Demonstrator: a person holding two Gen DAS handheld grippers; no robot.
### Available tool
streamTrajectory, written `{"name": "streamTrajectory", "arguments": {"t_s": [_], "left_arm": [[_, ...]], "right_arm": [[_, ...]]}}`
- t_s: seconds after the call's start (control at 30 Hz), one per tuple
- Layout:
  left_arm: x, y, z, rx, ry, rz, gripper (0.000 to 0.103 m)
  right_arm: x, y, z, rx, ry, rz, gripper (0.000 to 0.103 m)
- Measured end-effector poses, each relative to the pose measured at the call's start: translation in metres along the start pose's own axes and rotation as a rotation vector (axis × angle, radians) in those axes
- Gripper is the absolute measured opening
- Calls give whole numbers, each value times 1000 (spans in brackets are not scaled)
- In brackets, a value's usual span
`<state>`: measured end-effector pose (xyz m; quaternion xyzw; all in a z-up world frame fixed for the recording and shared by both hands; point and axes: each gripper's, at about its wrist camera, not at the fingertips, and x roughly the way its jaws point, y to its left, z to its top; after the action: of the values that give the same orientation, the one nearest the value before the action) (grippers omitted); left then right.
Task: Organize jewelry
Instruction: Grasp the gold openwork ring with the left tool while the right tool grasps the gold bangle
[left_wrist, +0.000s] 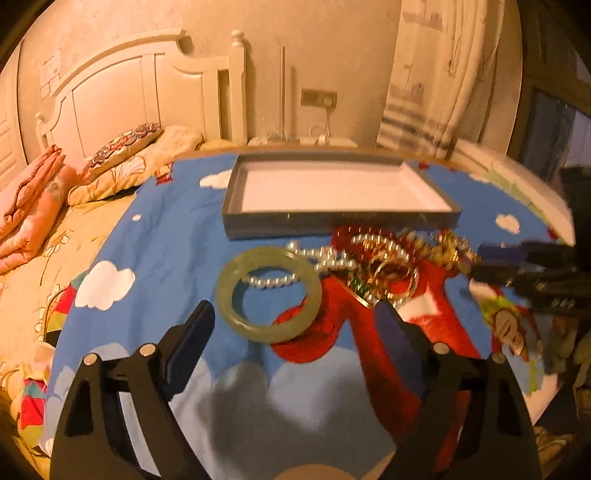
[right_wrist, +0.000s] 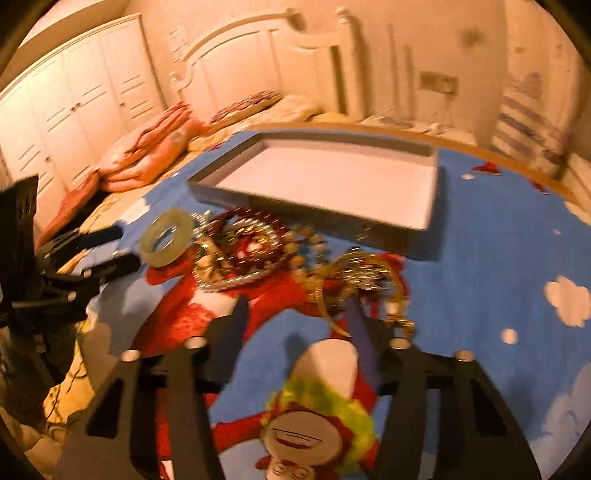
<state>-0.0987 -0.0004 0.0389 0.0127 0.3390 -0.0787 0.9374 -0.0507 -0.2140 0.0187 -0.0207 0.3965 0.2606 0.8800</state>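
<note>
A pale green jade bangle (left_wrist: 267, 293) lies on the blue cartoon blanket (left_wrist: 166, 236), just ahead of my open left gripper (left_wrist: 295, 317). Beside it is a tangled pile of pearl strands (left_wrist: 325, 258), red beads and gold chains (left_wrist: 436, 247). Behind the pile stands an empty grey tray (left_wrist: 236, 192) with a white floor. My right gripper (right_wrist: 299, 314) is open, low over the blanket, its right finger touching the gold chains (right_wrist: 354, 277). The bangle (right_wrist: 166, 238), the bead pile (right_wrist: 243, 243) and the tray (right_wrist: 434, 192) also show in the right wrist view.
The blanket covers a round table beside a bed (left_wrist: 74, 221) with pillows (left_wrist: 122, 147) and folded pink bedding (left_wrist: 29, 206). A white headboard (left_wrist: 129, 92), a curtain (left_wrist: 436, 74) and white wardrobes (right_wrist: 66, 118) stand behind.
</note>
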Motion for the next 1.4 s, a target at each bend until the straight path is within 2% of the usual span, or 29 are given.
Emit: {"name": "streamTrajectory", "arguments": {"t_s": [0.13, 0.23, 0.33, 0.4, 0.47, 0.53, 0.63, 0.87, 1.07, 1.13, 1.2, 1.27, 1.4], "left_arm": [[0, -3, 6, 14, -28, -22, 85], [0, -8, 6, 30, -31, -52, 80], [1, -12, 6, 51, -23, -75, 71], [2, -14, 6, 56, -19, -111, 59], [4, -16, 8, 56, -10, -149, 54], [7, -20, 10, 70, -7, -151, 54], [12, -28, 14, 99, -2, -154, 54], [28, -51, 22, 189, 5, -169, 54], [50, -64, 24, 207, 53, -180, 54], [57, -72, 23, 230, 72, -155, 54], [61, -75, 22, 241, 93, -141, 39], [64, -76, 21, 251, 106, -134, 38], [56, -79, 18, 258, 78, -125, 37]], "right_arm": [[9, 1, 3, -19, 10, -3, 34], [15, -3, 7, -22, 27, -21, 27], [20, -9, 9, -15, 46, -29, 21], [23, -11, 10, -19, 52, -29, 14], [23, -14, 10, -16, 49, -21, 11], [20, -14, 10, -21, 28, -16, 5], [7, -17, 7, 1, -31, 11, 5], [-28, -30, 3, 81, -148, 141, 5], [-44, -29, -1, 78, -190, 154, 5], [-46, -30, -2, 83, -200, 161, 5], [-47, -30, -4, 83, -205, 161, 5], [-48, -31, -6, 86, -208, 169, 5], [-52, -32, -9, 89, -219, 172, 5]]}}
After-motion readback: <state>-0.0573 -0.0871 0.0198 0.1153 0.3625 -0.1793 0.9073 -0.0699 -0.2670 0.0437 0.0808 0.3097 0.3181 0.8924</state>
